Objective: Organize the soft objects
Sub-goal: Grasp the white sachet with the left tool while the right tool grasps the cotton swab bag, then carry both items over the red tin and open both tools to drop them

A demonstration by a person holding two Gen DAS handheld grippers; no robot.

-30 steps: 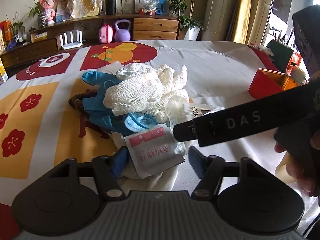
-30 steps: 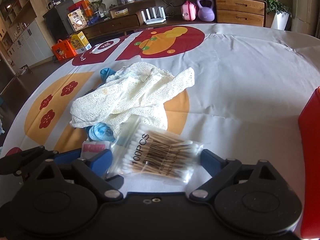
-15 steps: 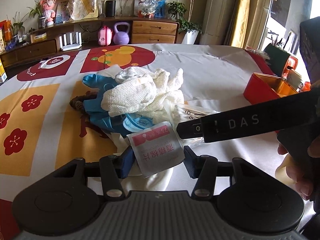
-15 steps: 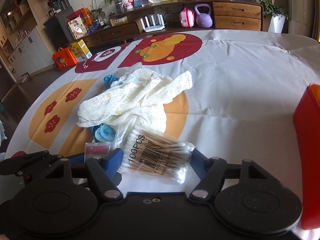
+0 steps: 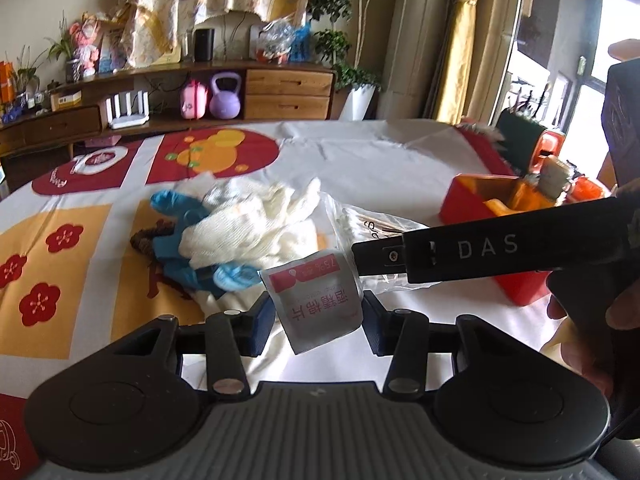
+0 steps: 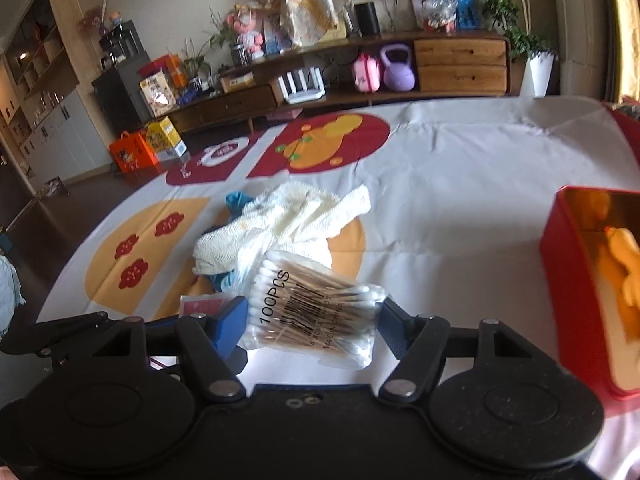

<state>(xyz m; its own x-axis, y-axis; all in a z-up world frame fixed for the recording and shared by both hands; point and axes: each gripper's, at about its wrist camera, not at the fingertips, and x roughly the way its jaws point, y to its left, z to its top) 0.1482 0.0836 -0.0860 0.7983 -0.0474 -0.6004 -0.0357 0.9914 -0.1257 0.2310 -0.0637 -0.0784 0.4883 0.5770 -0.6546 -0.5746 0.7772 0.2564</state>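
My left gripper (image 5: 318, 314) is shut on a white sachet with a pink label (image 5: 318, 298) and holds it lifted above the table. My right gripper (image 6: 312, 320) is shut on a clear bag of cotton swabs marked 100PCS (image 6: 310, 310), also lifted. Behind them on the tablecloth lies a pile: white gauze cloth (image 5: 256, 222) (image 6: 296, 216) over blue gloves (image 5: 180, 240). The right gripper's arm (image 5: 500, 246) crosses the left wrist view just above the sachet.
A red tin with a gold inside (image 6: 592, 280) (image 5: 480, 196) stands open at the right and holds yellow items. A green holder (image 5: 520, 140) stands behind it. The table has a white, red and orange cloth (image 6: 480, 184). A sideboard (image 6: 460, 64) lines the far wall.
Both grippers closed on their packets and lifted them off the table. The sachet and the swab bag now hang above the cloth, and the red tin shows closer at the right.
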